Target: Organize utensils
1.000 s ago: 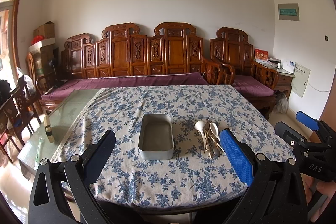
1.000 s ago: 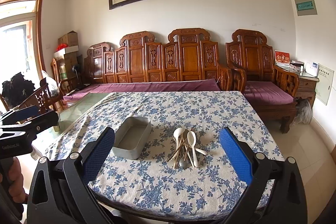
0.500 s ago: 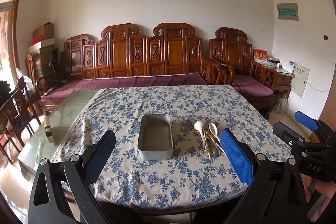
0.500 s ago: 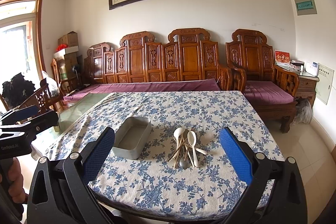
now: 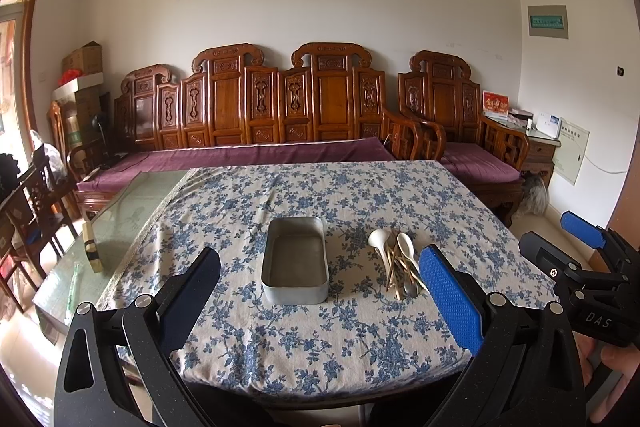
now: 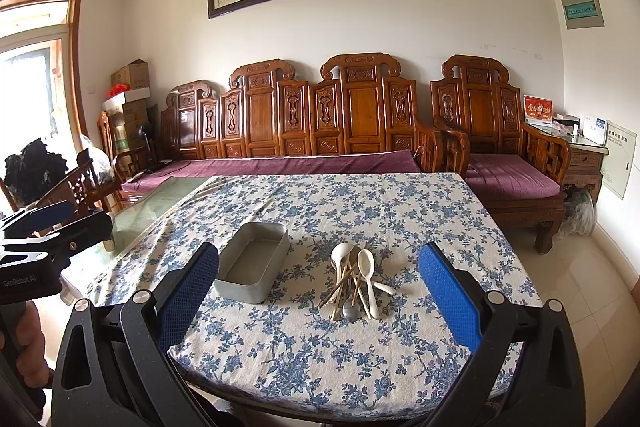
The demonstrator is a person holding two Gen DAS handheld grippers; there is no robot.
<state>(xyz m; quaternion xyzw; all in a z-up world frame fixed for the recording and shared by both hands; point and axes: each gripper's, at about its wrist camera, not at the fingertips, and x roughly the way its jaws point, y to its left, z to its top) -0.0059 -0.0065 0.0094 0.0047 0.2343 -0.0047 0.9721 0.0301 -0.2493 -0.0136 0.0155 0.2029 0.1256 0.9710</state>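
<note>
A pile of utensils (image 6: 356, 281) lies on the blue-flowered tablecloth: white spoons, wooden chopsticks and a metal spoon; it also shows in the left wrist view (image 5: 398, 265). An empty grey metal tin (image 6: 253, 266) stands to their left, also in the left wrist view (image 5: 295, 260). My left gripper (image 5: 320, 301) is open and empty, held above the table's near edge in front of the tin. My right gripper (image 6: 318, 301) is open and empty, in front of the utensils.
The table (image 6: 360, 379) is covered by the flowered cloth; bare glass (image 5: 120, 211) shows at its left with a small wooden block (image 5: 91, 247). A carved wooden sofa (image 6: 320, 131) with purple cushions stands behind. Chairs stand at the left.
</note>
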